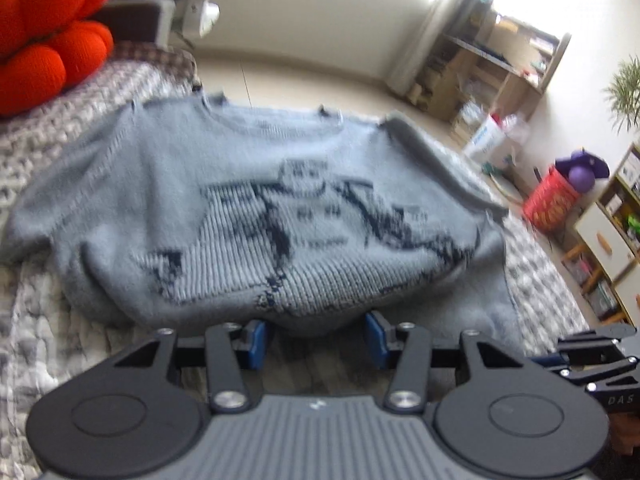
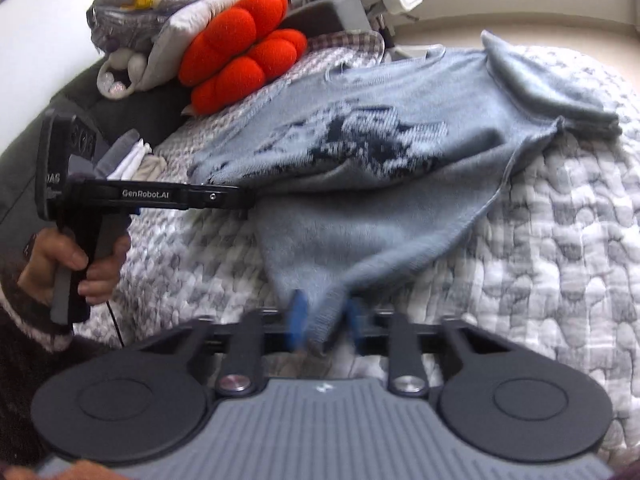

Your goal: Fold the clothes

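Two grippers work one pale blue sweater [image 1: 256, 208], which lies spread on the grey quilted bed cover [image 1: 48, 320] with its patterned front up and its neckline at the far side.

In the left wrist view, our left gripper [image 1: 316, 338] sits at the near edge of the sweater, where the fabric bulges into a rolled fold. Its jaws stand apart, a blue pad on either side of that bulge, and we cannot tell whether they press on it. To grip well, we judge we should push a little further in, so the pads close over both layers rather than only the lip. An orange cushion [image 1: 52, 36] rests far left, well clear.

In the right wrist view, our right gripper [image 2: 326, 322] is closed on a near corner of the sweater, the cloth pinched between its blurred blue pads. The left gripper shows at the left, held by a hand [image 2: 76, 264]. We should lift both holds together and level, keeping the fold line straight, or the knit will skew.
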The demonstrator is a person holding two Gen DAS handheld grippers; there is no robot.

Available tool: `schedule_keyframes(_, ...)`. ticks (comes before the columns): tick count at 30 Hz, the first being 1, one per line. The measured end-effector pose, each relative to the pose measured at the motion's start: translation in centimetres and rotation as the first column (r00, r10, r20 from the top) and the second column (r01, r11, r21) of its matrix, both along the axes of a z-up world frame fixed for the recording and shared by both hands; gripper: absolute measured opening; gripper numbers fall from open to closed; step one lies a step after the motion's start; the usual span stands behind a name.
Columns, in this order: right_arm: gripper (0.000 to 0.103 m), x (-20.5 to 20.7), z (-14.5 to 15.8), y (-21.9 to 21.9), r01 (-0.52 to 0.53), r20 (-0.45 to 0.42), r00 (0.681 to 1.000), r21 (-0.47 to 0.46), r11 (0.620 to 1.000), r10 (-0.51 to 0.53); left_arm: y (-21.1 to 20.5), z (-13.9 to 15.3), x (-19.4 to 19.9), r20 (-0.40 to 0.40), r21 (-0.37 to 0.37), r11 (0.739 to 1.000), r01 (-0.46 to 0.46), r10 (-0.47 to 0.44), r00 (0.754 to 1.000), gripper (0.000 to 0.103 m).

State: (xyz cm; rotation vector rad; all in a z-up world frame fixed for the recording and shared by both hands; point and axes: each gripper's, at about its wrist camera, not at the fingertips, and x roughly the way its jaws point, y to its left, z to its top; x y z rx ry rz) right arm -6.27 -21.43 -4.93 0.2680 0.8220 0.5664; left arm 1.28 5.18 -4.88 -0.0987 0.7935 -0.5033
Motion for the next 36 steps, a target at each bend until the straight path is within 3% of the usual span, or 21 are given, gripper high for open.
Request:
schedule_keyframes(8,0.011,1.0,2.3,-1.2,0.092,0.139,0.984,0.121,0.988,-0.109,-0.4,0.3,2.5,0.097,-0.073,0.991,-0.109,0.116,0.988,0.049)
schedule_keyframes(15,0.009,4.0,3.0,-2.3,0.240,0.205,0.942,0.149,0.959,-0.267,-0.5,-0.7,6.0,0.133,-0.115,0.968,-0.221,0.236,0.963,0.049)
schedule_keyframes(20,0.009,7.3,2.0,-3.8,0.368,0.161,0.907,0.151,0.917,-0.390,0.3,-1.5,7.7,0.083,-0.143,0.947,-0.288,0.302,0.950,0.049)
schedule_keyframes(25,0.008,10.0,0.0,-5.2,0.470,0.091,0.874,0.097,0.878,-0.478,1.3,-0.7,7.4,0.077,-0.155,0.941,-0.301,0.315,0.946,0.049)
schedule_keyframes(31,0.006,11.1,-1.8,-6.0,0.522,0.053,0.850,0.040,0.852,-0.524,3.4,0.8,5.5,0.066,-0.156,0.935,-0.319,0.332,0.941,0.051)
schedule_keyframes(36,0.008,11.1,-1.3,-5.1,0.537,0.051,0.842,0.010,0.844,-0.537,6.0,1.0,3.7,-0.037,-0.181,0.915,-0.360,0.359,0.933,0.058)
